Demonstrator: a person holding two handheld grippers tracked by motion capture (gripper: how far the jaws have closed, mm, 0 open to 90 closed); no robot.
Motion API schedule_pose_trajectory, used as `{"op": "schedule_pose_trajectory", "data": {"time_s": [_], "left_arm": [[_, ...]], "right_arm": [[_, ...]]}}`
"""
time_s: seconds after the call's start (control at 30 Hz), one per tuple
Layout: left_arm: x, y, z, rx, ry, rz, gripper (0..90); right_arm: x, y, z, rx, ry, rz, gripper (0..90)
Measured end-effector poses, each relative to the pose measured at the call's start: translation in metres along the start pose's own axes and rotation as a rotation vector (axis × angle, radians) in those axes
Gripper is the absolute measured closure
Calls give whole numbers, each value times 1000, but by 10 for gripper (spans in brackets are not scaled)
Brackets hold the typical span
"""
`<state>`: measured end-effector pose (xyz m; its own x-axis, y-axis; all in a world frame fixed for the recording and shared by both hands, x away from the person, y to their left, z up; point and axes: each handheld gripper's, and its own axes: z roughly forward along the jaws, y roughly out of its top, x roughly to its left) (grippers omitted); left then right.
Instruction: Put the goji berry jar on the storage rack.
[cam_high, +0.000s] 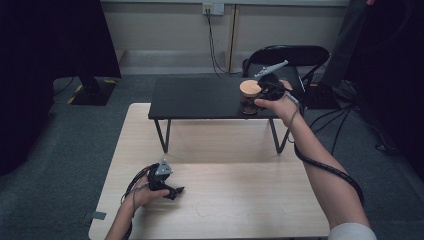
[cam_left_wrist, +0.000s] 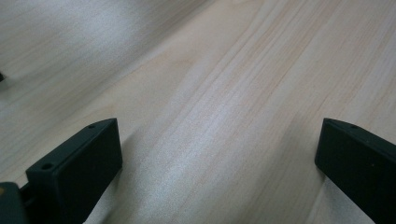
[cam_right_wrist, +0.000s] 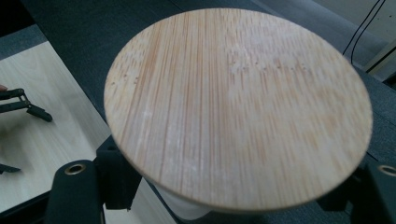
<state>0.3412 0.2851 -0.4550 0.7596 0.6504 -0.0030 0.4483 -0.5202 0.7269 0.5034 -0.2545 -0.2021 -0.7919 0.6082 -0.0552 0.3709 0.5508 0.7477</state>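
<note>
Reaching forward over the pale wooden tabletop (cam_high: 235, 200), the person's right hand (cam_high: 280, 102) brings the right tool (cam_high: 260, 95) to a jar (cam_high: 249, 97) that stands near the right end of a low black riser shelf (cam_high: 200, 97) set at the tabletop's far side. The jar has a round bamboo lid (cam_right_wrist: 238, 107) and a clear body below it. In the right gripper view the two black jaws sit on either side of the jar just under the lid, close against it, though whether they press the glass cannot be told. The left hand (cam_high: 145, 192) rests on the tabletop near its front left corner, holding the left tool (cam_high: 172, 191) low over the bare wood; in the left gripper view its jaws stand wide apart with nothing between them. A black chair (cam_high: 290, 55) stands behind the shelf.
</note>
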Motion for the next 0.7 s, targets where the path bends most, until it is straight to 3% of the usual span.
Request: {"op": "schedule_pose_trajectory", "data": {"time_s": [0.37, 0.7], "left_arm": [[0, 0, 0, 1, 0, 2, 0], [0, 0, 0, 0, 0, 0, 0]], "right_arm": [[-10, -9, 2, -24, 10, 31, 258], [-10, -10, 2, -24, 12, 40, 257]]}}
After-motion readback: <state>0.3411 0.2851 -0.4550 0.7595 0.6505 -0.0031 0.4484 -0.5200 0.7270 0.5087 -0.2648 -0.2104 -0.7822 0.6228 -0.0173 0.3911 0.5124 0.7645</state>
